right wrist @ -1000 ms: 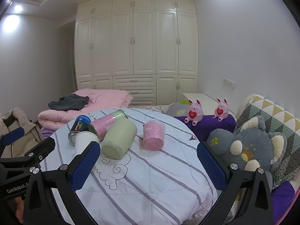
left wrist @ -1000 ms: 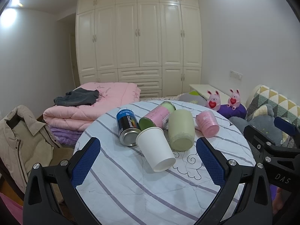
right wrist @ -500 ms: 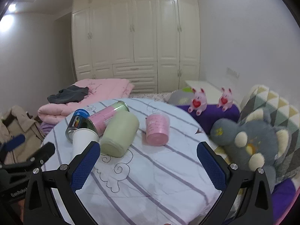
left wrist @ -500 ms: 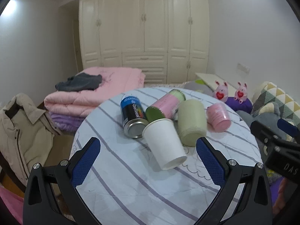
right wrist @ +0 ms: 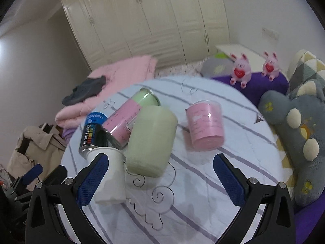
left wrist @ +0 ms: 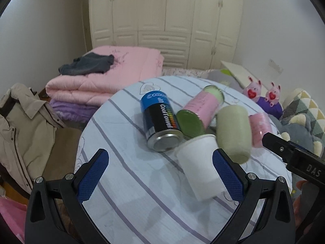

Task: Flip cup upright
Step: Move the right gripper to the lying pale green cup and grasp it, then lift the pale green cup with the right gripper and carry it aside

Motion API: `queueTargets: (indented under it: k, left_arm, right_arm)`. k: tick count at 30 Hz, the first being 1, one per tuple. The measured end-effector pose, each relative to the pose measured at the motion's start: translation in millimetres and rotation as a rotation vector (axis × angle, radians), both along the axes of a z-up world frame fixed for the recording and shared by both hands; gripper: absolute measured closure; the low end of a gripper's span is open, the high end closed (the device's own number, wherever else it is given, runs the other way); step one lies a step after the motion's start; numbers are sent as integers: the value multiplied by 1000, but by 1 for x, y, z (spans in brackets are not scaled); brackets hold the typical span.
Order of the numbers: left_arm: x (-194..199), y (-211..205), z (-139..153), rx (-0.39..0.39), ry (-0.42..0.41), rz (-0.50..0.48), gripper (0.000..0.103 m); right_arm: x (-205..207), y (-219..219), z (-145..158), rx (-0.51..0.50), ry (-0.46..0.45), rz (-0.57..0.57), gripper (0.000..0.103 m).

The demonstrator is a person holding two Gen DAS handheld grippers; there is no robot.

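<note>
The white cup (left wrist: 200,167) is seen lying on its side near the table's (left wrist: 130,183) middle, base touching a blue can (left wrist: 159,120), with a green cup (left wrist: 233,130) just beside it. A pink-green bottle (left wrist: 203,103) and a pink cup (right wrist: 205,127) lie beyond. The left gripper (left wrist: 162,175) is held wide, one finger overlapping the white cup. The right gripper (right wrist: 162,177) is likewise spread, empty.

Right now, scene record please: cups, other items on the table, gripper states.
white paper cup: on its side, by left gripper's right finger
green cup: on its side
pink cup: on its side, apart from the cluster
blue can: on its side
pink-green bottle: on its side
left gripper: open, empty
right gripper: open, empty
table: round, striped cloth
</note>
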State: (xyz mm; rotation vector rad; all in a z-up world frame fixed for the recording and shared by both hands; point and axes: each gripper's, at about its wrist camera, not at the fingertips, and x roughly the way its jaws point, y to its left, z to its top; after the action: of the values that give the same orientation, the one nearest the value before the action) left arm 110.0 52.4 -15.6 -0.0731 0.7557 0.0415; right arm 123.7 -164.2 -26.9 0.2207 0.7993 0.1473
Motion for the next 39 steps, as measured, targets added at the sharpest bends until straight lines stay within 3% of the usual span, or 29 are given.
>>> queueTargets:
  k: [12,17,19,20,21,29,39]
  left_arm:
    - [58,26,-7,38,118,6,0]
    - [74,31,-18,43,154,-10,0]
    - [77,32,-24,42,174,-12,0]
    - [79,34,-27,38,183,-11,0]
    - [80,35,-30,31,194,-9,0]
    - [77,40,-31,1,202,-5,0]
    - [65,40,-24,22,195,-2,0]
  right_arm:
    - [71,25,-22,8,255,56,0]
    - [86,30,-38,-53,326,18,1]
    - [90,34,-44,-61,346,22,8]
    - [91,36,-47,-61,356,30,21]
    - [93,39,-52,-65,376,34,22]
    - [97,39,-53,-90,372,56,23]
    - [96,41,-49,-99,379,64,23]
